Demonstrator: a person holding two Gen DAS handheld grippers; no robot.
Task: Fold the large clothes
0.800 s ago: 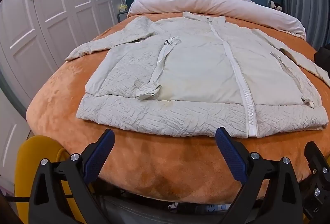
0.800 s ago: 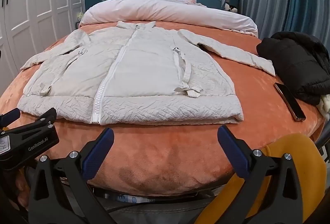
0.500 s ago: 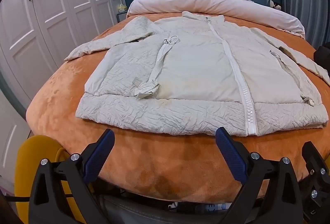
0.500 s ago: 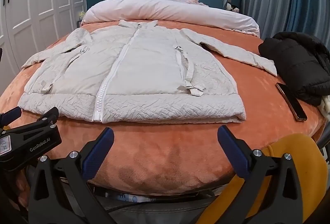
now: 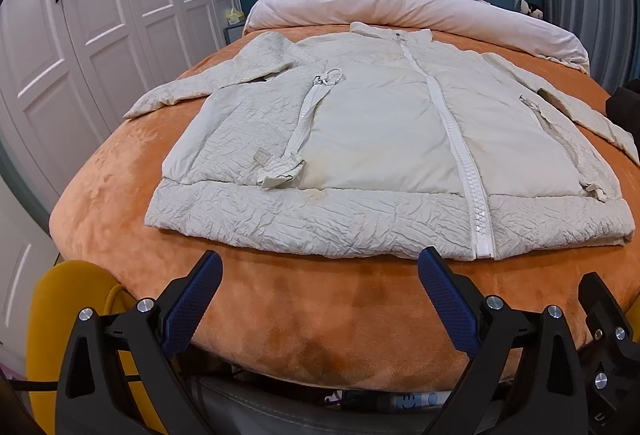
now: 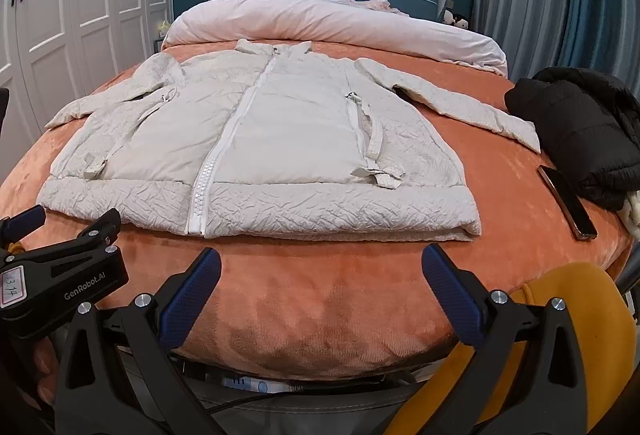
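Observation:
A cream padded jacket [image 5: 372, 139] [image 6: 256, 139] lies flat and zipped, front up, on the orange bed cover [image 5: 304, 307] [image 6: 312, 295], both sleeves spread out to the sides. My left gripper [image 5: 320, 267] hangs open over the bed's near edge, just short of the jacket's hem, with nothing between its blue pads. My right gripper [image 6: 322, 267] is open too, in front of the hem right of the zip. The left gripper's body [image 6: 60, 275] shows at the left of the right wrist view.
A black jacket [image 6: 580, 139] and a dark phone [image 6: 568, 203] lie on the bed's right side. A pink duvet [image 6: 328, 19] is rolled up by the blue headboard. White wardrobes [image 5: 92, 43] line the left. A yellow chair [image 6: 560, 335] stands below the bed's edge.
Both grippers have crept slightly forward towards the jacket's hem; the jacket sits a little larger and higher in both views. Neither gripper's jaws have changed.

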